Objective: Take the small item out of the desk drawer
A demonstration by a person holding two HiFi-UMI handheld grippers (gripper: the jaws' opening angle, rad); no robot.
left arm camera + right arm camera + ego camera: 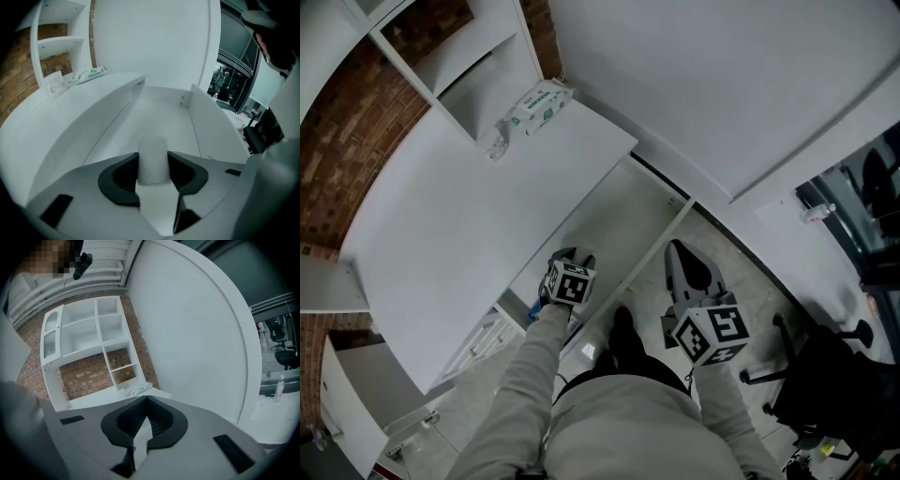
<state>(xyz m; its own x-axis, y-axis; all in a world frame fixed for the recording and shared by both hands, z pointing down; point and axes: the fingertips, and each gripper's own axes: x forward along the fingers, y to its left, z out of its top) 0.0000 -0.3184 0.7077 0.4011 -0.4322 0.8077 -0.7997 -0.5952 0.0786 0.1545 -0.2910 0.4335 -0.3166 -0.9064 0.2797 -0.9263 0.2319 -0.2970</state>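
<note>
A small white, upright cylinder-shaped item [153,154] stands between the black pads [121,180] of my left gripper [153,169]; both pads lie against its sides. In the head view the left gripper [570,264] reaches down into the open white desk drawer [630,214], and the item is hidden under it. The drawer floor [154,123] around the item is bare. My right gripper [688,267] hangs outside the drawer's right wall, shut, with nothing between its fingers. In its own view the right gripper [146,401] points up at a wall shelf.
The white desk top [459,216] lies left of the drawer, with a pack of wipes [540,103] at its far end. White shelving [89,338] stands on a brick wall. A black office chair [825,375] is at the right, and a curved white wall [722,84] lies behind.
</note>
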